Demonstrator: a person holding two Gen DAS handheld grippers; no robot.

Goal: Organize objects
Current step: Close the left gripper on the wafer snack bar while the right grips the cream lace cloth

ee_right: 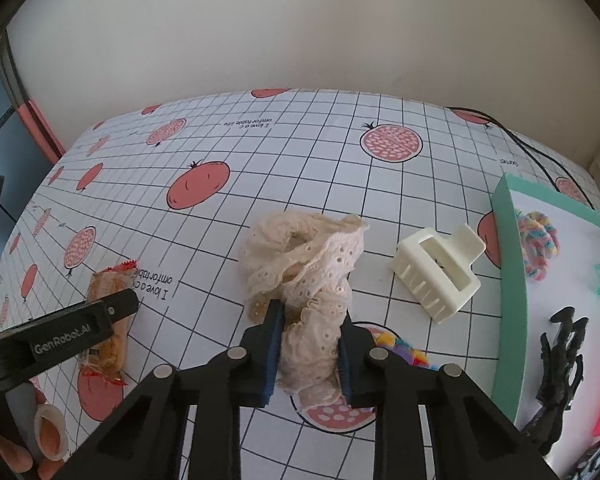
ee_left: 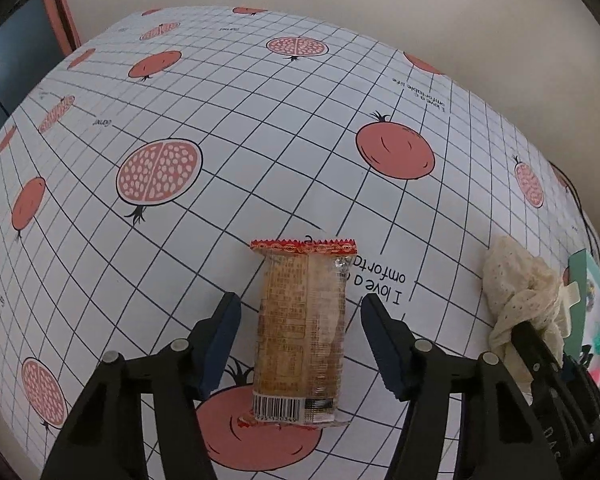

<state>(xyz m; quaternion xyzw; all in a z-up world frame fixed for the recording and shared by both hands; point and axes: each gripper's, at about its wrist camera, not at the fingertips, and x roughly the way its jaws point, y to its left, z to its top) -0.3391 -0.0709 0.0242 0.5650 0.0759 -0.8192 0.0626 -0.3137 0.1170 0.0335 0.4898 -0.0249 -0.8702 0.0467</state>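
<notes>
A wrapped snack bar (ee_left: pixel 300 332) with a red sawtooth end lies flat on the table, lengthwise between the spread fingers of my left gripper (ee_left: pixel 300 312), which is open and not touching it. The same bar (ee_right: pixel 108 320) shows at the left of the right wrist view, partly behind the left gripper's finger (ee_right: pixel 116 308). My right gripper (ee_right: pixel 310 320) is shut on a cream lace scrunchie (ee_right: pixel 304 264), whose bunched loop spills forward onto the table. That scrunchie (ee_left: pixel 520 292) appears at the right edge of the left wrist view.
A white claw hair clip (ee_right: pixel 438 272) lies right of the scrunchie. A teal-walled box (ee_right: pixel 512 292) at the right holds a rainbow scrunchie (ee_right: pixel 538 244), a black clip (ee_right: pixel 560 364) and other hair items. A colourful item (ee_right: pixel 408 350) lies beside my right fingers. A wall backs the pomegranate-print tablecloth (ee_right: pixel 300 168).
</notes>
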